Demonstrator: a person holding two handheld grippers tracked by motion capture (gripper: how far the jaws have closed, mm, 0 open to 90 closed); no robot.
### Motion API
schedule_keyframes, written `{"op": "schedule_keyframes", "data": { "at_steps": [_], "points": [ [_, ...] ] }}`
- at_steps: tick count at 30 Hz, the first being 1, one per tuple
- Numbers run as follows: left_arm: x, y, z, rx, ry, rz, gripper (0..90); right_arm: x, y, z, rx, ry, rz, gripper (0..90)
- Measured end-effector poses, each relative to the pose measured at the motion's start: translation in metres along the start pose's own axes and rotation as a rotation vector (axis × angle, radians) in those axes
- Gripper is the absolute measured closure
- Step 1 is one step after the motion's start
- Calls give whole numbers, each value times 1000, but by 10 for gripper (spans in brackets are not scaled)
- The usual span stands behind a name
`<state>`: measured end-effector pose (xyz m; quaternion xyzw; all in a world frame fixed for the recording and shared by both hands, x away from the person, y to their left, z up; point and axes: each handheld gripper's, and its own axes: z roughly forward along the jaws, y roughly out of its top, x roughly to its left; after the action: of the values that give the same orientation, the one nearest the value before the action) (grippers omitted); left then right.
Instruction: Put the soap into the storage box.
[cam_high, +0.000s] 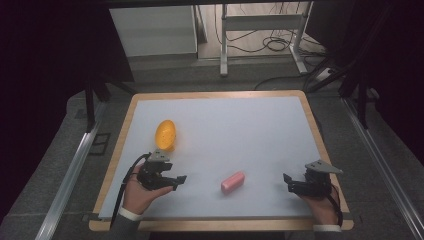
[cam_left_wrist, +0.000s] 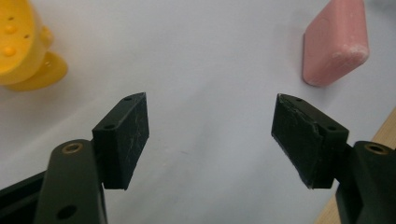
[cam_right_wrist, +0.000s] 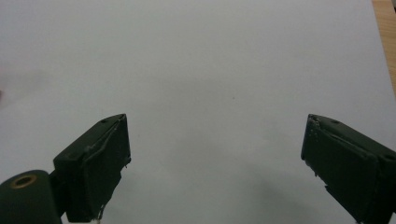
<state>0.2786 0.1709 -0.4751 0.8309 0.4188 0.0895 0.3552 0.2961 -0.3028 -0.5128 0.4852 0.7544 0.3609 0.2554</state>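
White-topped table (cam_high: 250, 115) with wooden rim, grey floor (cam_high: 165, 80), metal desk frame (cam_high: 260, 22), tangled cables (cam_high: 272, 45), dim surroundings

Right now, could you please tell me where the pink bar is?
In the high view the pink bar lies on the white table near its front edge, between the two hand-held grippers and closer to the left hand-held gripper.

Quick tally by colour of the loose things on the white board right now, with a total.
Yellow: 1, the oval yellow plastic holder with small holes
Pink: 1, the pink bar of soap
Total: 2, both lying apart on the white board, neither between any jaws.
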Motion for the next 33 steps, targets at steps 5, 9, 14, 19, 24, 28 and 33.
{"op": "schedule_keyframes", "data": {
  "at_steps": [5,9,14,19,24,28,33],
  "points": [
    [-5,5,3,6,-9,17,278,1,0,1,4,-5,-10,76],
    [-9,10,9,21,-23,18,275,0,-1,2,10,-10,-12,77],
    [-17,16,15,27,-41,39,272,1,-1,2,11,-11,-16,78],
    [-23,21,21,31,-54,47,271,1,-2,3,18,-13,-21,79],
    [-33,31,31,57,-74,74,270,2,-2,3,22,-12,-29,82],
    [-37,37,37,71,-93,79,270,3,-2,4,22,-10,-32,82],
    [-43,42,42,80,-98,90,269,3,-2,4,23,-4,-29,82]
  ]
}}
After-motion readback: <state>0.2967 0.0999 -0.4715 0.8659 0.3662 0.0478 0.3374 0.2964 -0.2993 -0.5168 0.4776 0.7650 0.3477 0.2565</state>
